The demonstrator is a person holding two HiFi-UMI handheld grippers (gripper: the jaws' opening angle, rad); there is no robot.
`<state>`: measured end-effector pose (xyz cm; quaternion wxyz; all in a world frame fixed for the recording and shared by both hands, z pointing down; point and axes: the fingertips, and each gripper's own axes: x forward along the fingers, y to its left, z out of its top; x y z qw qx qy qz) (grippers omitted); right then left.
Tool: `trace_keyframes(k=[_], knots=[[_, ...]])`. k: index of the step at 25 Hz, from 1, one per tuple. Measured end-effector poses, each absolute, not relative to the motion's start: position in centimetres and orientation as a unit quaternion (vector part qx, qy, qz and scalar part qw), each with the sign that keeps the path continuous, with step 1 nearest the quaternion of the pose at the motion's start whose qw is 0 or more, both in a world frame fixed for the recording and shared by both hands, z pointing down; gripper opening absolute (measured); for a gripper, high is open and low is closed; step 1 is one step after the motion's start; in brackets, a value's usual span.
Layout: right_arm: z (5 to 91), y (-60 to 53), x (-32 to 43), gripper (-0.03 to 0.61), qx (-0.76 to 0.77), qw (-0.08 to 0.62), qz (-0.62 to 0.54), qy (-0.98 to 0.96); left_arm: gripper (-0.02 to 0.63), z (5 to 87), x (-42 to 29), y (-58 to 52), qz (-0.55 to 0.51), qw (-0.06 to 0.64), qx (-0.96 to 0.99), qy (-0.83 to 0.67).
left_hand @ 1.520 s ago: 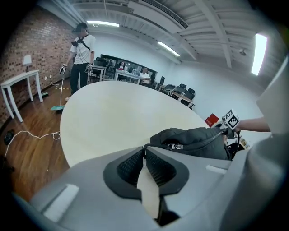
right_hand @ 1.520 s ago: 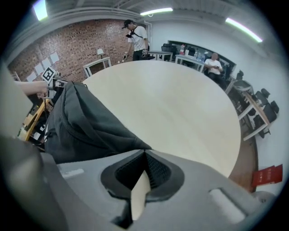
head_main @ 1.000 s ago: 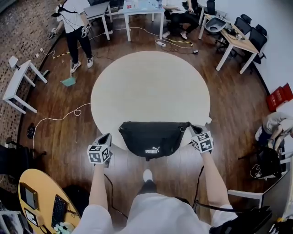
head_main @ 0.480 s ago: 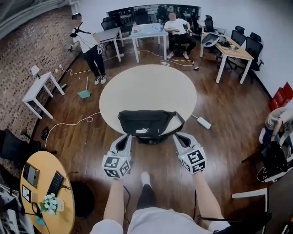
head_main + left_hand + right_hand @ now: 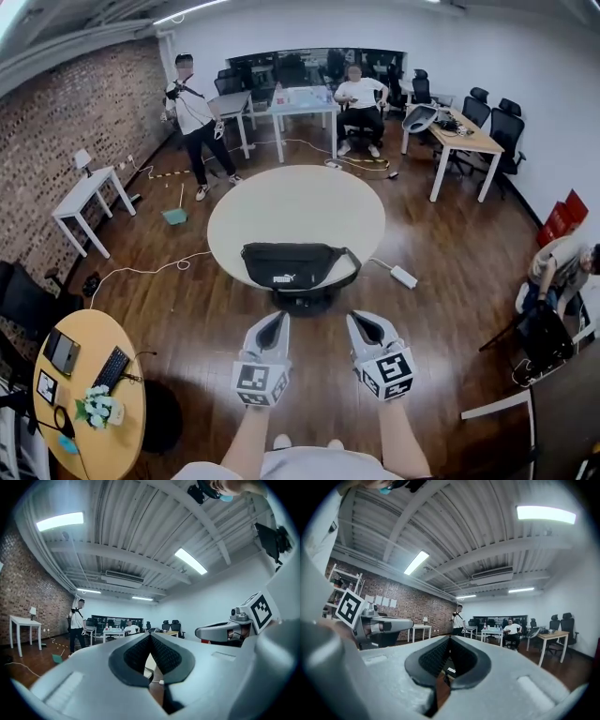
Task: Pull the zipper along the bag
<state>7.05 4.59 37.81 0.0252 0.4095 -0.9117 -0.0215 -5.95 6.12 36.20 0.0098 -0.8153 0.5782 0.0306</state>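
A black waist bag (image 5: 292, 267) with a white logo lies on the near edge of the round cream table (image 5: 298, 202), its strap looping off to the right. My left gripper (image 5: 273, 322) and right gripper (image 5: 362, 321) hover side by side over the wooden floor, well short of the bag and touching nothing. In the left gripper view the left gripper (image 5: 150, 636) has its pads closed together with nothing between them. The right gripper (image 5: 449, 639) is shut and empty in its own view. The bag's zipper is too small to make out.
A standing person (image 5: 196, 117) and a seated person (image 5: 360, 101) are beyond the table. A white side table (image 5: 86, 195) stands left and a yellow round table (image 5: 90, 394) near left. A power strip (image 5: 403, 276) lies on the floor right of the bag.
Both grippers have drawn back from the bag's two ends toward my body and come closer together. The head view has tilted up, showing more of the room.
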Motion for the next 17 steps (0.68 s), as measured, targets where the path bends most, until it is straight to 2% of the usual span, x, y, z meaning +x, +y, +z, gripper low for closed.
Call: trace_keyframes(k=[5, 17], knots=[[37.2, 6.0, 6.1, -0.008, 0.421, 0.021, -0.015, -0.907, 0.017, 35.5, -5.9, 7.9, 0.036, 0.020, -0.827, 0.561], [34.2, 6.8, -0.5, -0.009, 0.417, 0.011, -0.053, -0.907, 0.017, 34.6, -11.0, 9.0, 0.050, 0.029, -0.827, 0.559]])
